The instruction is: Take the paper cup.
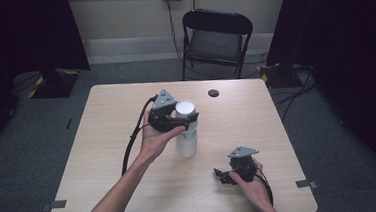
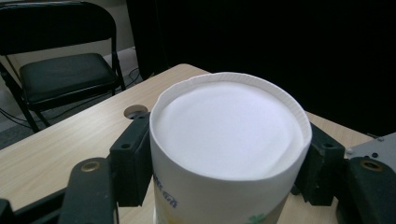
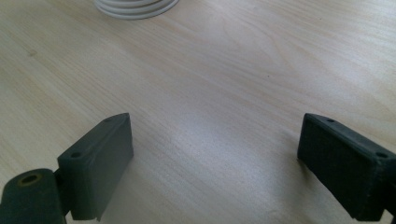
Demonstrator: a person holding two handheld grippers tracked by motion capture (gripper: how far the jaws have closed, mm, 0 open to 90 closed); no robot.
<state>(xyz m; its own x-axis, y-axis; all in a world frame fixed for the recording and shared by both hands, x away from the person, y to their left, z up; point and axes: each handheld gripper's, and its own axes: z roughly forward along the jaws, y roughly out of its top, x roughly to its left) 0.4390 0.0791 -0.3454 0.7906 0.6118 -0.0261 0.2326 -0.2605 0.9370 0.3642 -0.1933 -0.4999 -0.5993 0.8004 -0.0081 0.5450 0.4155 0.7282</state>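
A stack of white paper cups (image 1: 186, 131) turned upside down (the flat bottom of the top one faces up) stands near the middle of the pale wooden table (image 1: 103, 142). The left gripper (image 1: 179, 120) has its black jaws clamped on the topmost cup, pads pressing both sides. The right gripper (image 1: 223, 176) rests on the table near the front edge, well apart from the stack, jaws spread wide with nothing between them. A black folding chair (image 1: 216, 39) stands beyond the table.

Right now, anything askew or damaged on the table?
Nothing stands out. The stack of upside-down paper cups stands upright on the table, undented, with the left claw closed around the top cup. No spills.
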